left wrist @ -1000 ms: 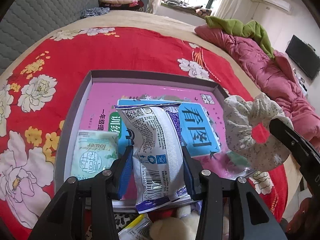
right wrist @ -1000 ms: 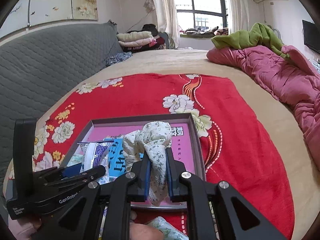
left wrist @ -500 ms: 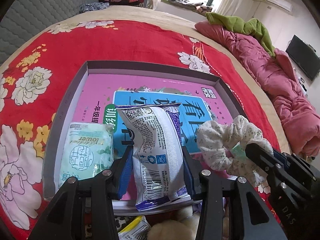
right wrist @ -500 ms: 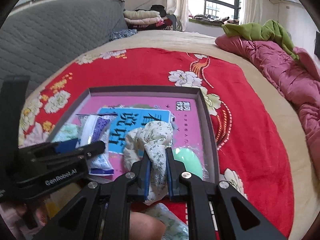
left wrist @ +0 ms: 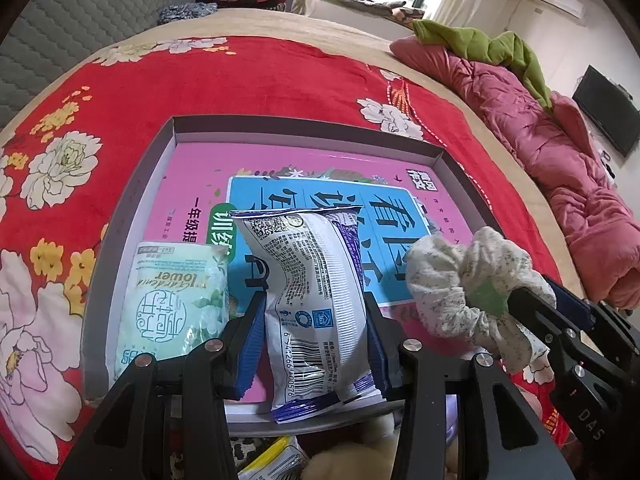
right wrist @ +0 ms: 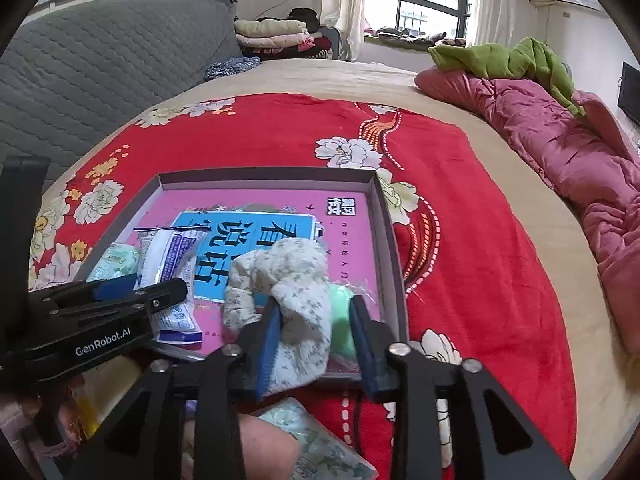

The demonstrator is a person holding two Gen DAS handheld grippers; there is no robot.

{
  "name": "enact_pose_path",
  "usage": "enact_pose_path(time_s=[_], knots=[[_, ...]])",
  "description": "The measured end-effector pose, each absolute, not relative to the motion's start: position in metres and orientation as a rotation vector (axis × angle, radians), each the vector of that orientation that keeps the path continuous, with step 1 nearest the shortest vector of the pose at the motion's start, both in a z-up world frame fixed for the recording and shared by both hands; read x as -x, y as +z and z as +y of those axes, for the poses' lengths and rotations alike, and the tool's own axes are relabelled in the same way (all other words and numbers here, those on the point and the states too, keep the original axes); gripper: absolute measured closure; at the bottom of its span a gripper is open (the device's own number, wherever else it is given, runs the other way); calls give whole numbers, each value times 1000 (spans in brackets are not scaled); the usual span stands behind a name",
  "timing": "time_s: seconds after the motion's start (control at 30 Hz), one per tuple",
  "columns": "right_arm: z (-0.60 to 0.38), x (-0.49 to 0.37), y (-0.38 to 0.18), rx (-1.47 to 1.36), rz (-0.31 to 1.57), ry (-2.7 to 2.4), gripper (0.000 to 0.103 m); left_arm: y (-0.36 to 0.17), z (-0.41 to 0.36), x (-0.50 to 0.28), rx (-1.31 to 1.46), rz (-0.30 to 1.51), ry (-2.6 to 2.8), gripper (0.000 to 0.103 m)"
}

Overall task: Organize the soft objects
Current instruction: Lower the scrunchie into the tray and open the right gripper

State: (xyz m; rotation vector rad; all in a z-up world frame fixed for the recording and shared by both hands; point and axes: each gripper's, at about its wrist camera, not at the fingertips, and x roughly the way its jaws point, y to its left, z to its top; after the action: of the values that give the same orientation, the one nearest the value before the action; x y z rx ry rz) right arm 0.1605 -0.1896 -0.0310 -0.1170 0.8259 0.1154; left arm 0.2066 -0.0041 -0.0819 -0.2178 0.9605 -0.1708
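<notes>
Opened up since half a second ago: right gripper [right wrist: 315, 336], jaws then pinched on the flowery scrunchie [right wrist: 288, 280], now wide apart.

From the left wrist: shows the left gripper [left wrist: 316, 336] closed on a white and blue snack bag [left wrist: 312, 292], one blue pad on each side. Shows the bag's bottom end hanging over the near rim of the grey tray [left wrist: 132, 216]. Shows a pale green tissue pack [left wrist: 176, 296] lying in the tray just left of the bag, on top of a pink and blue book [left wrist: 320, 164]. Shows the scrunchie on the right, low over the book, touching the black right gripper.

From the right wrist: shows the scrunchie between the open jaws, leaning on the left blue pad, down in the tray near its right wall. Shows a round green soft thing [right wrist: 340, 312] just beside it, by the right pad. Shows a red flower blanket [right wrist: 480, 200] under the tray.
</notes>
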Motion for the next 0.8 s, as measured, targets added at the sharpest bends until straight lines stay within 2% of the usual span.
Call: enact_pose_path(time_s=[0.2, 0.63, 0.8], knots=[[-199, -158, -29, 95, 822, 95, 58, -83, -8, -206, 210, 963, -177, 56], [-209, -155, -17, 60, 797, 85, 58, -82, -12, -209, 223, 976, -199, 55], [-210, -154, -16, 56, 795, 80, 57, -84, -16, -210, 208, 998, -203, 49]])
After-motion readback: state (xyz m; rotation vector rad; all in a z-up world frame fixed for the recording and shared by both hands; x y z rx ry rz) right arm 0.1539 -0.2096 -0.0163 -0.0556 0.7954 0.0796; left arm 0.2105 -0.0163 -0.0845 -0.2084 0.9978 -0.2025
